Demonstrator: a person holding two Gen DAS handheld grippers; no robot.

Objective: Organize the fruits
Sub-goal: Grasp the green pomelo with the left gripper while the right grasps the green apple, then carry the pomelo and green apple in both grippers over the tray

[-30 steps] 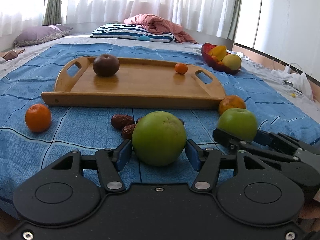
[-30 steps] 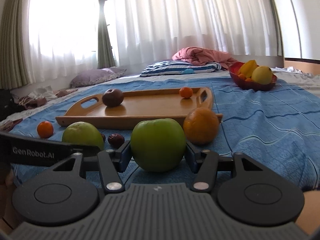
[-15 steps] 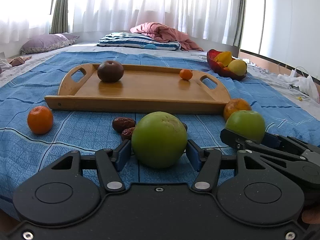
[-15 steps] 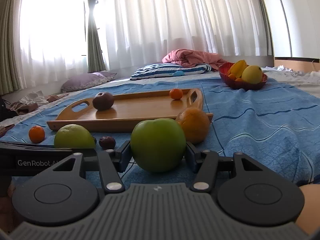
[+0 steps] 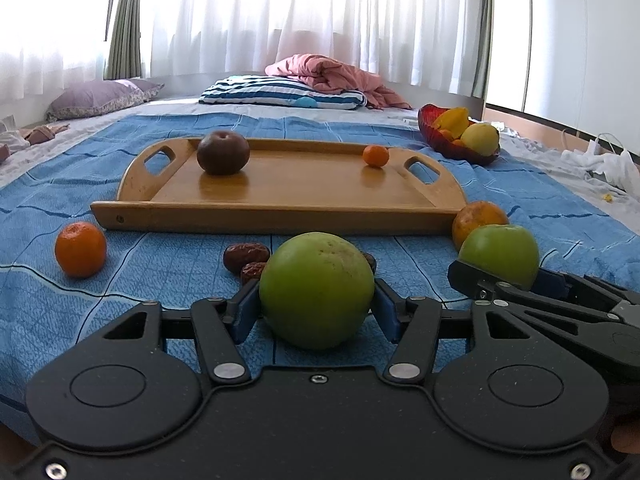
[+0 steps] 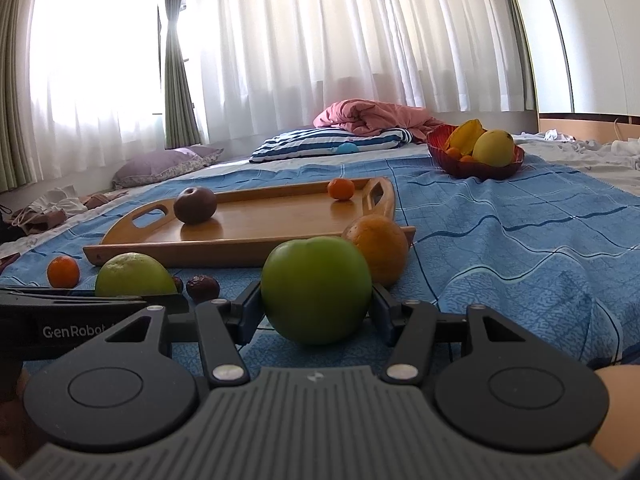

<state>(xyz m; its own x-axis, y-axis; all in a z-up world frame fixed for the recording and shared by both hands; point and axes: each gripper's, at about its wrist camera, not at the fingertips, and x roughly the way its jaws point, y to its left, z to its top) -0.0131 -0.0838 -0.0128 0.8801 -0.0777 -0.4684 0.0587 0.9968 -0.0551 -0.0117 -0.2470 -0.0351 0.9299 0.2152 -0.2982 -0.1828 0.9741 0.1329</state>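
My left gripper [image 5: 316, 308] is shut on a large yellow-green fruit [image 5: 317, 290], held just above the blue bedspread. My right gripper [image 6: 316, 306] is shut on a green apple [image 6: 316, 290]; it also shows in the left wrist view [image 5: 499, 256]. The yellow-green fruit shows in the right wrist view [image 6: 134, 275]. A wooden tray [image 5: 292, 216] lies ahead with a dark brown fruit [image 5: 223, 153] and a small tangerine [image 5: 375, 156] on it. An orange [image 5: 478, 218] sits by the tray's near right corner, behind the green apple. A tangerine [image 5: 80, 249] and red dates [image 5: 245, 254] lie on the bedspread.
A red bowl [image 5: 444, 144] with yellow fruit stands at the back right. A striped pillow [image 5: 280, 94], a pink blanket [image 5: 328, 74] and a purple pillow [image 5: 100, 96] lie behind the tray. White cloth [image 5: 600, 164] lies at the far right.
Both grippers have lifted slightly with their fruits; the view has tilted up. The grips are unchanged.
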